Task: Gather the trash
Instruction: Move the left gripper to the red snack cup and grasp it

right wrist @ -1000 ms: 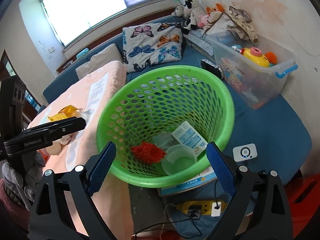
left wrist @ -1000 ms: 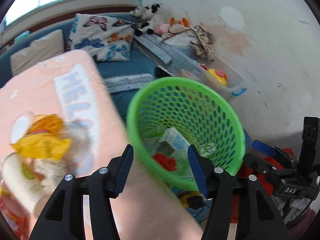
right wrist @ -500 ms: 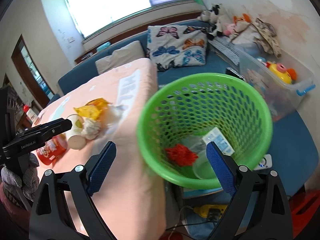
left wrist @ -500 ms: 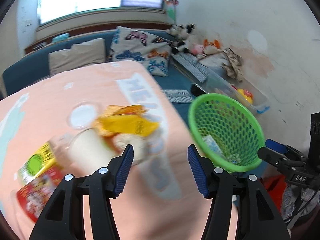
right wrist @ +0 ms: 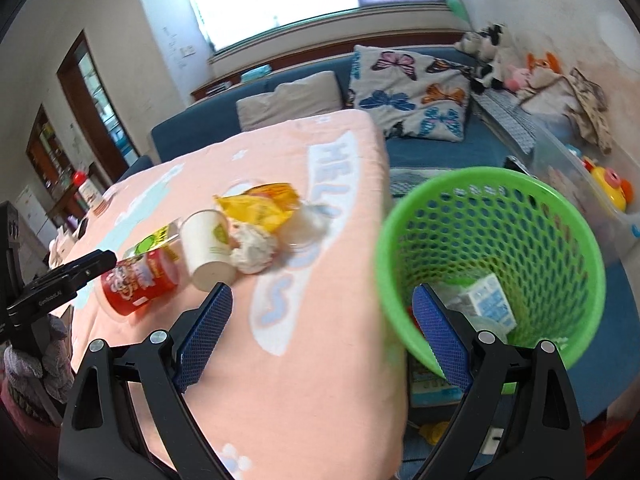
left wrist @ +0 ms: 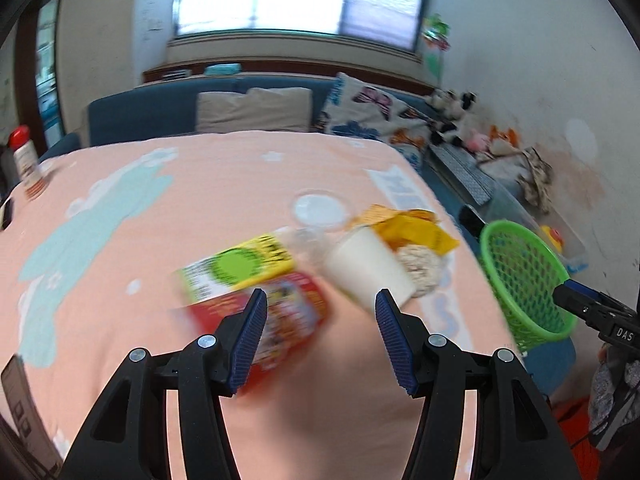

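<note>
Trash is sitting in a little pile on my table with the pink cloth [left wrist: 168, 208], and none of it is in my grippers right now.

On the left side, my left gripper [left wrist: 318, 338] has its blue pads partly apart with nothing between them. It hangs over the near edge of the pile. Right in front of it lies a red snack tub [left wrist: 296, 316] on its side. It looks blurry, so I cannot read it. Touching it, a bit farther back, is a yellow and green carton [left wrist: 240, 266]. Next comes a white paper cup [left wrist: 370, 268], tipped over. Beside the cup is a crumpled white tissue [left wrist: 420, 270], and a yellow wrapper [left wrist: 408, 228] lies just behind them. A clear round lid [left wrist: 320, 210] rests flat on the cloth, near the wrapper.

My right gripper [right wrist: 322, 332] is open wide too, and it holds nothing. It hangs over the right edge of the table, between the pile and the bin.

Farthest right is the green basket [right wrist: 560, 216], which stands off the table, down beside it. Inside I can see a small blue and white carton [right wrist: 490, 304] and a bit of something red [right wrist: 414, 320], partly hidden behind my right pad. So some trash is already in.

I think the job is only partly done. Six pieces are left on the table. The red tub is nearest my left gripper, so it seems the easiest one to grab next.
</note>
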